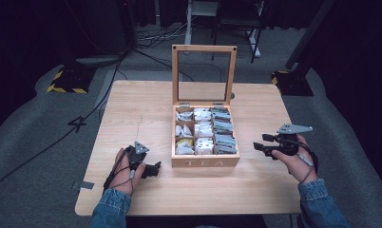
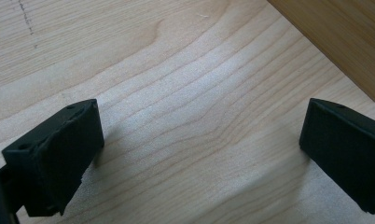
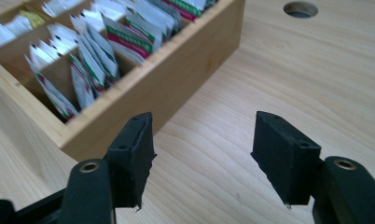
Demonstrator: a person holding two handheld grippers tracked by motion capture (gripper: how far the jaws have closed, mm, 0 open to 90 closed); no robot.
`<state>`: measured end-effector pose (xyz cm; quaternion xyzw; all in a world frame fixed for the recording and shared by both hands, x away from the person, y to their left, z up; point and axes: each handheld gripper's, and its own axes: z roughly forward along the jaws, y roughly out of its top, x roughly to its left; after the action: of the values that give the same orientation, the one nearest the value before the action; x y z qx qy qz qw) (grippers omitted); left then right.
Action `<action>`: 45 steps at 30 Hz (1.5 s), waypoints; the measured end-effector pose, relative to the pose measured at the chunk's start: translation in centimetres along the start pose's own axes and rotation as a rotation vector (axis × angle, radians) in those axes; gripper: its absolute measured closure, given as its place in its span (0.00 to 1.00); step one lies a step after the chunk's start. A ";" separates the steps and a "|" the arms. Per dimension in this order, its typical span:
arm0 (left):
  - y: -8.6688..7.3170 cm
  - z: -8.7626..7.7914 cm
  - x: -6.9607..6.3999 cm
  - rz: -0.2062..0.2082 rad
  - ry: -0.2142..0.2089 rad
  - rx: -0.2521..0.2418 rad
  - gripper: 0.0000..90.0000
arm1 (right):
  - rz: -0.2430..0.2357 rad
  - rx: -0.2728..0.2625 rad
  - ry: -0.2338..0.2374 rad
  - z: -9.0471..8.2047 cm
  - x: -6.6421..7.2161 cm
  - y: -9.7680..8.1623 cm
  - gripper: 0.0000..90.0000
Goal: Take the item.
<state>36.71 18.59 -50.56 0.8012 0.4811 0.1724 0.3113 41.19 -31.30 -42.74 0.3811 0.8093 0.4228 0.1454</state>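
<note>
High view first: the wooden tea box (image 1: pixel 205 161) sits near the middle of the table (image 1: pixel 132 109), a little toward the person's right, its front wall lettered TEA and facing the person. Its glass-paned lid (image 1: pixel 204 49) stands upright at the back. Inside, the tea bags (image 1: pixel 224 137) are filed in compartments: grey-looking packets in the right-hand column, white ones in the middle, white and one yellowish in the left. In the right gripper view those nearest packets (image 3: pixel 90 65) show white with green and red print, standing on edge and leaning; the lettering is too small to read.

The right gripper (image 1: pixel 261 146) is held in the person's right hand, just right of the box and apart from it, lifted off the table, jaws pointing toward the box's side wall. In the right gripper view (image 3: pixel 202 154) its jaws stand partly apart with bare table between them, gripping nothing, the box's corner just beyond the left jaw.

The left gripper (image 1: pixel 155 169) lies low at the box's front left corner, close beside it; whether it touches the wood is hard to judge from above. In the left gripper view (image 2: pixel 199 154) its jaws are spread wide over bare wood grain, empty, with the box's wall (image 2: pixel 335 37) at the upper right.
</note>
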 end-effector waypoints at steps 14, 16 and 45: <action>0.0 0.0 0.0 0.000 0.000 0.000 0.00 | -0.011 -0.039 0.054 -1.1 2.0 3.8 0.49; 0.0 0.0 0.0 0.000 0.000 0.000 0.00 | -0.008 -0.045 0.047 -1.1 2.1 4.6 0.50; 0.1 0.0 0.2 0.018 -0.016 0.005 0.00 | -0.090 -0.088 0.214 2.4 8.8 8.8 0.56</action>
<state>36.88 18.70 -50.53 0.8076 0.4718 0.1676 0.3115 40.97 -20.35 -36.41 0.2902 0.8171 0.4893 0.0936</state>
